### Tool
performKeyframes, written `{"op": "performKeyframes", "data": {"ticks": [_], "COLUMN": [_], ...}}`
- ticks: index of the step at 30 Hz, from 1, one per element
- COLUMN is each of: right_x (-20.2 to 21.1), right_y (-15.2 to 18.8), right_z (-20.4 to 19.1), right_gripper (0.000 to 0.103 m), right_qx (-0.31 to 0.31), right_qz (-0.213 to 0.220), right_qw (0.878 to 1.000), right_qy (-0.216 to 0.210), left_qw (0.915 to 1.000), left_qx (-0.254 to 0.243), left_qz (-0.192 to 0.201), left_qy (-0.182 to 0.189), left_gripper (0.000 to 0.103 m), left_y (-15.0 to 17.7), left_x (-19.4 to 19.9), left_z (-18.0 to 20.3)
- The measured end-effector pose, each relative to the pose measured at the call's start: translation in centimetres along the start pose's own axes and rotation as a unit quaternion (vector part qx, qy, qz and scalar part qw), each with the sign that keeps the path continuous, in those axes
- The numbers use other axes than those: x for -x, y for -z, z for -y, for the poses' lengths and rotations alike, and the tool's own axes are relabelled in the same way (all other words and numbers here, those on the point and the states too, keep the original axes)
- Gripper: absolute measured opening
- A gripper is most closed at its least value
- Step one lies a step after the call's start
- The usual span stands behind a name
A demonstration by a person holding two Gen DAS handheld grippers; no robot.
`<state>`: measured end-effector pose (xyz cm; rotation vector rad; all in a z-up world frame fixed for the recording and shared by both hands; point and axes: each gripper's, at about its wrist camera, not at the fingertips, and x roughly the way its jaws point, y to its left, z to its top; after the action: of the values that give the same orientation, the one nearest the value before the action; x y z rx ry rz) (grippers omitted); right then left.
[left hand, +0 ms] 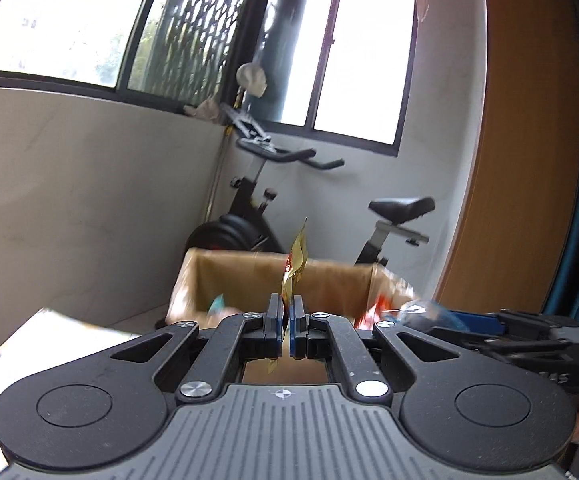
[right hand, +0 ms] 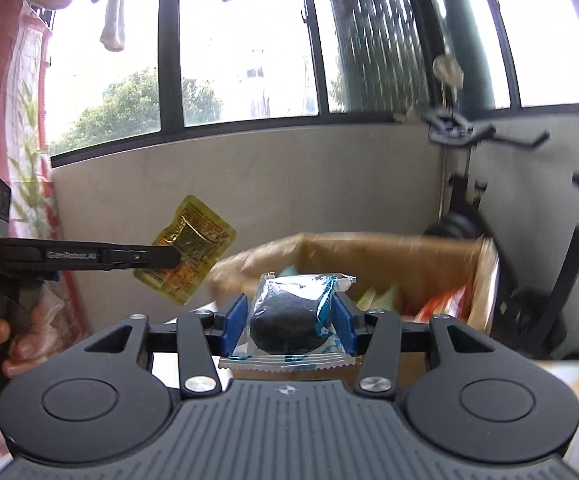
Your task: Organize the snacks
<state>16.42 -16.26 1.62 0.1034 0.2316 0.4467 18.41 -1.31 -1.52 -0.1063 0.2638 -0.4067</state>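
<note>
My left gripper is shut on a thin yellow snack packet, seen edge-on in the left wrist view. The right wrist view shows the same yellow packet flat-on, pinched by the left gripper at the left. My right gripper is shut on a clear wrapped dark round cake with blue print, its blue pads pressing both sides. Both snacks hang in the air in front of an open cardboard box holding several colourful snack packs. The same box lies ahead in the left view, with the right gripper at the right.
An exercise bike stands behind the box, against a grey wall under windows. A wooden panel rises at the right. A white surface lies low left. Laundry hangs overhead. A person's hand holds the left gripper's handle.
</note>
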Motion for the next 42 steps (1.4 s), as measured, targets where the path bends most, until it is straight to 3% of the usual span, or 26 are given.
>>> {"op": "performKeyframes", "data": {"ticks": [7, 9, 17, 18, 19, 20, 21, 22, 24, 27, 34, 42], "right_x": [-6.5, -7.9, -10.1, -10.0, -9.7, -9.6, -9.5, -9.4, -9.0, -8.4, -5.5, -2.0], "right_y": [-2.8, -2.7, -1.5, -1.5, -1.5, -1.5, -1.6, -1.7, -1.9, -2.4, -4.0, -5.7], "right_z": [4.2, 5.3, 6.5, 6.6, 6.6, 6.6, 6.6, 6.6, 6.6, 6.8, 6.0, 4.0], "right_gripper": [0.048, 0.033, 0.033, 0.033, 0.033, 0.033, 0.035, 0.038, 0.046, 0.066, 0.092, 0.102], "right_qx": [-0.013, -0.025, -0.025, -0.025, -0.022, -0.019, -0.016, -0.016, -0.019, -0.024, -0.039, -0.062], "right_qz": [-0.027, -0.036, -0.085, -0.084, -0.084, -0.085, -0.087, -0.088, -0.089, -0.089, -0.069, -0.045], "right_qw": [0.998, 0.996, 0.991, 0.992, 0.992, 0.991, 0.991, 0.991, 0.990, 0.990, 0.991, 0.986], "right_qy": [0.060, 0.071, 0.097, 0.094, 0.095, 0.098, 0.099, 0.101, 0.105, 0.106, 0.110, 0.145], "left_qw": [0.9998, 0.9994, 0.9944, 0.9940, 0.9936, 0.9934, 0.9934, 0.9938, 0.9941, 0.9931, 0.9924, 0.9902], "left_qx": [-0.004, -0.004, -0.004, -0.003, -0.004, -0.006, -0.006, -0.006, -0.008, -0.018, -0.040, -0.043], "left_qz": [-0.018, -0.033, -0.092, -0.095, -0.098, -0.099, -0.097, -0.092, -0.089, -0.094, -0.086, -0.073], "left_qy": [-0.007, -0.015, -0.053, -0.054, -0.056, -0.057, -0.060, -0.062, -0.062, -0.068, -0.078, -0.111], "left_gripper": [0.005, 0.005, 0.007, 0.014, 0.035, 0.049, 0.070, 0.078, 0.082, 0.090, 0.097, 0.097], "left_y": [-2.4, -2.6, -1.7, -1.6, -1.6, -1.6, -1.7, -1.7, -2.1, -2.9, -4.7, -5.4], "left_x": [-6.9, -8.6, -12.1, -12.1, -12.1, -12.0, -11.9, -11.6, -11.0, -10.9, -8.5, -4.5], "left_z": [0.5, 0.3, -1.6, -1.7, -2.0, -2.0, -2.1, -2.1, -2.0, -1.8, -0.7, 0.0]}}
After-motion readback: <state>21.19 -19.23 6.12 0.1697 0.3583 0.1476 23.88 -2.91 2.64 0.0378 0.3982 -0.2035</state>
